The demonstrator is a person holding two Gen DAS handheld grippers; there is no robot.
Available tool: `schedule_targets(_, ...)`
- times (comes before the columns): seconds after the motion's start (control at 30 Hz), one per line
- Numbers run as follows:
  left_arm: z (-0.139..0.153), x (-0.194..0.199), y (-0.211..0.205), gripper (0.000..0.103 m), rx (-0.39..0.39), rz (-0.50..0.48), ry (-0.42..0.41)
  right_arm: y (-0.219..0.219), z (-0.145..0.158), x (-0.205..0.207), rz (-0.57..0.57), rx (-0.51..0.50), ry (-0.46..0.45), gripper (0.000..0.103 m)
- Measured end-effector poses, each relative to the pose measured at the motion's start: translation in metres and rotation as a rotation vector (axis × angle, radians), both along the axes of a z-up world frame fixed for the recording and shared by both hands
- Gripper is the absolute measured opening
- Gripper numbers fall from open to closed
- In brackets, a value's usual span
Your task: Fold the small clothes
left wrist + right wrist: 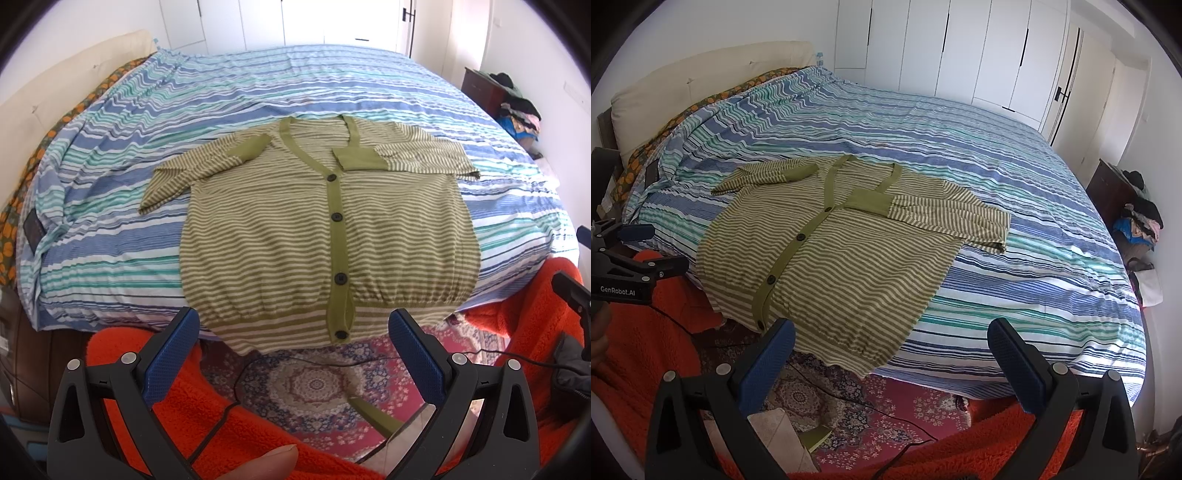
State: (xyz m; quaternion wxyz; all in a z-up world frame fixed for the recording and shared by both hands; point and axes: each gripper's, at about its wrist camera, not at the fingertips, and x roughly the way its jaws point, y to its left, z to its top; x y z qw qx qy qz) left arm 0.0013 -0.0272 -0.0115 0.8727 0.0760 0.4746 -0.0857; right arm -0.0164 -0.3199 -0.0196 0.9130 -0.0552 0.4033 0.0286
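A green-and-cream striped cardigan (pixel 280 236) lies buttoned and face up on the bed, its hem hanging over the near edge. Both sleeves are folded in across the chest. The right wrist view shows the same cardigan (pixel 849 251) from the right side. My left gripper (pixel 295 332) stands open just below the hem, with nothing between its blue pads. My right gripper (pixel 892 343) is open too, near the hem's right corner and off the cloth. The left gripper (pixel 631 258) also shows at the left edge of the right wrist view.
The bed wears a blue, teal and white striped cover (pixel 147 155), with a cream headboard (pixel 701 81) at left. A dark nightstand piled with clothes (pixel 1134 214) stands at right. An orange fleece garment (pixel 240 424) and a patterned rug (pixel 314 387) lie below.
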Motion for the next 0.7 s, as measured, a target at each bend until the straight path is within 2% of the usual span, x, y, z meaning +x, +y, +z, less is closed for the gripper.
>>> schedule_targets(0.3,-0.002,0.001,-0.002,0.102,0.0,-0.006,0.006,0.0,0.001,-0.002,0.003,0.002,-0.002,0.103)
schedule_targets(0.43,-0.001,0.003,-0.004,0.102,-0.004,-0.012,0.0,-0.005,0.002,0.013,0.062,0.087,0.02,0.103)
schedule_targets(0.5,-0.001,0.003,-0.006,0.102,-0.008,-0.018,0.001,-0.013,0.007,0.038,0.095,0.145,0.024,0.103)
schedule_targets(0.57,-0.001,0.002,-0.006,0.102,-0.01,-0.021,0.001,-0.02,0.012,0.074,0.136,0.161,-0.003,0.103)
schedule_targets(0.6,-0.001,0.002,-0.007,0.102,-0.012,-0.021,0.0,-0.02,0.011,0.097,0.162,0.129,-0.016,0.103)
schedule_targets(0.67,0.001,0.002,-0.005,0.102,-0.012,-0.013,-0.007,-0.01,-0.004,0.148,0.218,0.0,-0.004,0.1)
schedule_targets(0.7,0.002,0.001,-0.003,0.102,-0.011,-0.004,-0.01,-0.003,-0.017,0.174,0.258,-0.061,0.021,0.089)
